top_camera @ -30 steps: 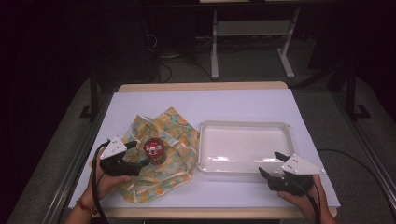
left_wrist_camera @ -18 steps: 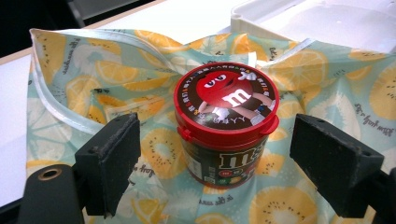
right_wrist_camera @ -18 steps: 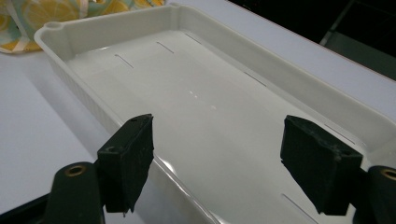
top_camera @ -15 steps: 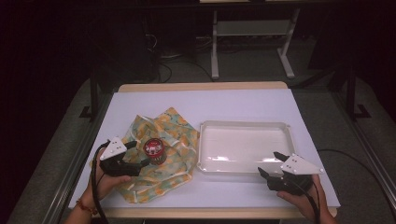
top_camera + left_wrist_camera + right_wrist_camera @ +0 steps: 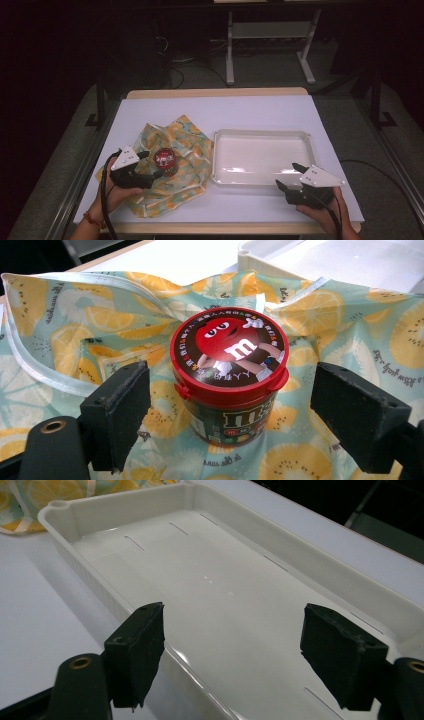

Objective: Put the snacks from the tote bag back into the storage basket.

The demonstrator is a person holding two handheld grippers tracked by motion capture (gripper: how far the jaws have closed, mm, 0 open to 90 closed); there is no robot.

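Note:
A small M&M's tub (image 5: pixel 164 161) (image 5: pixel 229 375) with a red lid stands upright on a crumpled cloth (image 5: pixel 187 150) (image 5: pixel 75 325) printed with orange slices. My left gripper (image 5: pixel 148 165) (image 5: pixel 235 415) is open, one jaw on each side of the tub, neither touching it. A white empty tray (image 5: pixel 262 156) (image 5: pixel 150 510) lies to the right of the cloth. My right gripper (image 5: pixel 288 176) (image 5: pixel 240 650) hangs open over the tray's near right corner, holding nothing.
The white table top (image 5: pixel 225 110) ends in a wooden front edge near the person's hands. Metal frame rails run along both sides of the table. A white stand (image 5: pixel 270 45) and cables sit on the floor beyond the far edge.

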